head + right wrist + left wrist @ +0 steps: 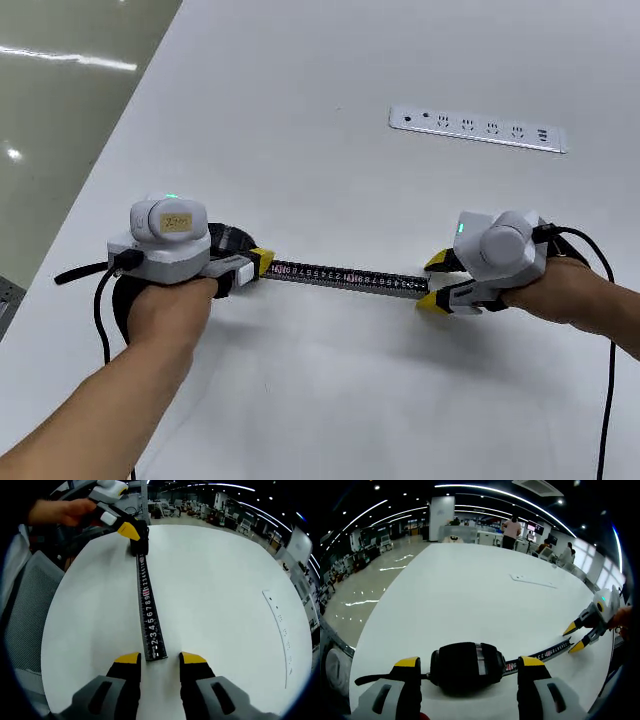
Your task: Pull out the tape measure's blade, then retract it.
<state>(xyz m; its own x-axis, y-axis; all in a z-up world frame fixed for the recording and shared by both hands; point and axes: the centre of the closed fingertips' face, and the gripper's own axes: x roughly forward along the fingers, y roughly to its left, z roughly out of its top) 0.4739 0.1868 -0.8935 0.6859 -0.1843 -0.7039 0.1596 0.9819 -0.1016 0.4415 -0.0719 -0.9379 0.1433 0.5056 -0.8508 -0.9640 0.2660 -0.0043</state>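
The black tape measure case (228,243) rests on the white table (330,70) between the jaws of my left gripper (245,268), which is shut on it; the case (466,667) sits between the yellow-tipped fingers (408,663). The black blade (345,278) with white numbers lies flat on the table, drawn out to the right. Its end (155,653) lies just in front of my right gripper (160,659), between the open jaws and nearer the left one, untouched. From above, the right gripper (435,282) brackets the blade tip.
A white power strip (477,129) lies on the far right of the table. The table's left edge (95,175) drops to a glossy floor. A grey mesh chair (25,605) stands by the table. Black cables (606,330) trail from both grippers.
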